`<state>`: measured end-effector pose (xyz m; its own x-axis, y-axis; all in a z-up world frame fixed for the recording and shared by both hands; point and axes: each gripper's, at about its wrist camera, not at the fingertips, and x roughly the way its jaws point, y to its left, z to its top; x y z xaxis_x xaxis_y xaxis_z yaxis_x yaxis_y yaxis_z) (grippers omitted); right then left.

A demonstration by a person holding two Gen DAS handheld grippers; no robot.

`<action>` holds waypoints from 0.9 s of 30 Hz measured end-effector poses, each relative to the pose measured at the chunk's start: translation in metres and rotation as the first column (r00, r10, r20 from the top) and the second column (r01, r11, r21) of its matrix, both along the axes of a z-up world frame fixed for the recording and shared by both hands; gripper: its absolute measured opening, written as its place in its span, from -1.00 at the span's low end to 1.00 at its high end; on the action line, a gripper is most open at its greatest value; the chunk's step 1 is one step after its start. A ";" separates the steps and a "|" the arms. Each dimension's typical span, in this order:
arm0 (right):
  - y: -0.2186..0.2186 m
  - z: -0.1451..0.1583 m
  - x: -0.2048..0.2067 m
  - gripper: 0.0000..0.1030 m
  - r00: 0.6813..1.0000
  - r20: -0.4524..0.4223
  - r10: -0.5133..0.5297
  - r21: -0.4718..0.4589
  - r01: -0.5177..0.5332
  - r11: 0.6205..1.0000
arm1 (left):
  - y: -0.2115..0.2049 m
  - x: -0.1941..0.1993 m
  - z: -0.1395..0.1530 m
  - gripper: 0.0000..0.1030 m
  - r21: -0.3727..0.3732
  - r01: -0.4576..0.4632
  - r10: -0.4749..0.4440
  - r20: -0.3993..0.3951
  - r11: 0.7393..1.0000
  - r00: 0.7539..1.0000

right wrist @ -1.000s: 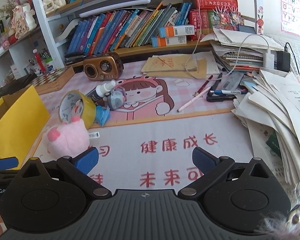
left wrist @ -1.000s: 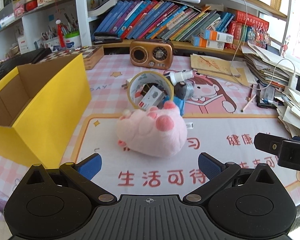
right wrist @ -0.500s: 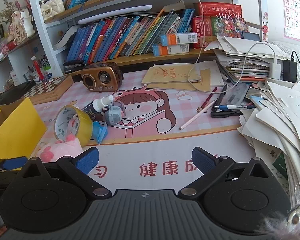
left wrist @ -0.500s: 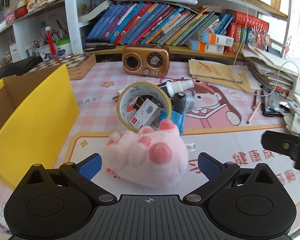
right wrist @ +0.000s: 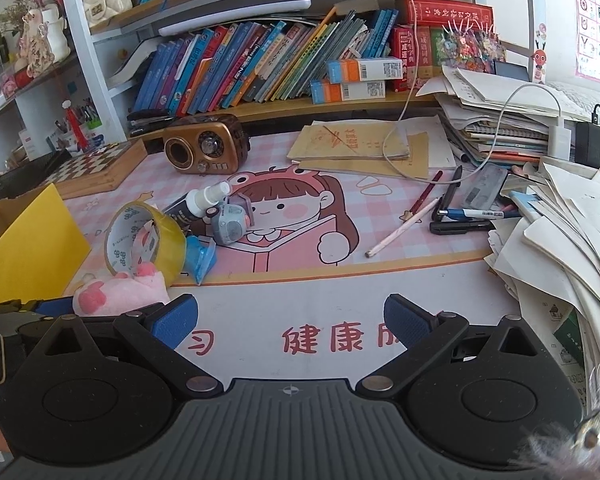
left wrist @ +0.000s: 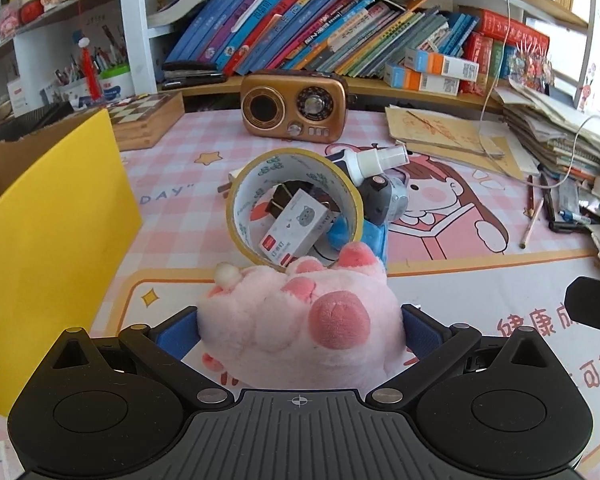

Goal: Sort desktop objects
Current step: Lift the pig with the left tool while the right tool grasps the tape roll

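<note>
The left gripper sits low over the mat, its blue pads either side of the pink plush paw, jaws spread and not clearly pressing it. The right gripper hovers wide apart, holding nothing. Just beyond the paw stands a tape roll; a yellow box lies left.

A pink cartoon mat covers the desk, carrying a yellow box, radio, tape roll, plush, pencils and papers.
</note>
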<state>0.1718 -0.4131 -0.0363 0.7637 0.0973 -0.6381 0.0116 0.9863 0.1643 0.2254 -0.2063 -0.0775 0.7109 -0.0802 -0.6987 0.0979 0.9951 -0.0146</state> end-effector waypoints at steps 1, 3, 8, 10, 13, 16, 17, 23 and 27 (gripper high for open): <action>0.001 0.000 0.000 0.96 1.000 0.000 0.003 0.001 -0.003 1.000 | 0.003 -0.001 0.000 0.95 -0.012 -0.003 0.003 0.005 1.000 1.000; 0.004 0.000 0.002 0.96 1.000 0.000 0.009 0.004 -0.009 1.000 | 0.007 -0.006 0.002 0.83 -0.029 -0.005 0.005 0.010 1.000 1.000; 0.013 0.001 0.009 0.96 0.999 0.007 0.036 0.015 -0.036 0.999 | 0.020 -0.025 0.020 0.78 -0.048 -0.014 0.015 0.023 0.999 1.000; 0.018 0.001 0.013 0.97 0.998 0.009 0.055 0.020 -0.055 0.998 | 0.031 -0.035 0.030 0.78 -0.068 -0.032 0.034 0.031 0.997 0.999; 0.027 0.000 0.021 0.97 0.996 0.013 0.085 0.023 -0.085 0.996 | 0.046 -0.052 0.045 0.79 -0.097 -0.064 0.067 0.032 0.993 0.997; 0.037 -0.002 0.030 0.96 0.993 0.017 0.115 0.022 -0.116 0.993 | 0.058 -0.068 0.056 0.79 -0.119 -0.092 0.096 0.034 0.989 0.995; 0.040 -0.002 0.033 0.96 0.992 0.020 0.126 0.020 -0.126 0.992 | 0.061 -0.073 0.058 0.79 -0.122 -0.102 0.107 0.033 0.987 0.994; 0.061 -0.009 0.054 0.66 0.980 0.022 0.199 -0.021 -0.198 0.980 | 0.078 -0.099 0.060 0.79 -0.132 -0.162 0.164 0.004 0.978 0.986; 0.074 -0.015 0.067 0.60 0.966 0.021 0.257 -0.064 -0.255 0.965 | 0.082 -0.109 0.061 0.79 -0.139 -0.183 0.184 -0.006 0.973 0.983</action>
<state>0.2388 -0.3388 -0.0510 0.7366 0.2543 -0.6267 -0.2468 0.9638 0.1010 0.1159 -0.1246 -0.0169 0.7273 -0.0439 -0.6849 -0.0854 0.9844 -0.1537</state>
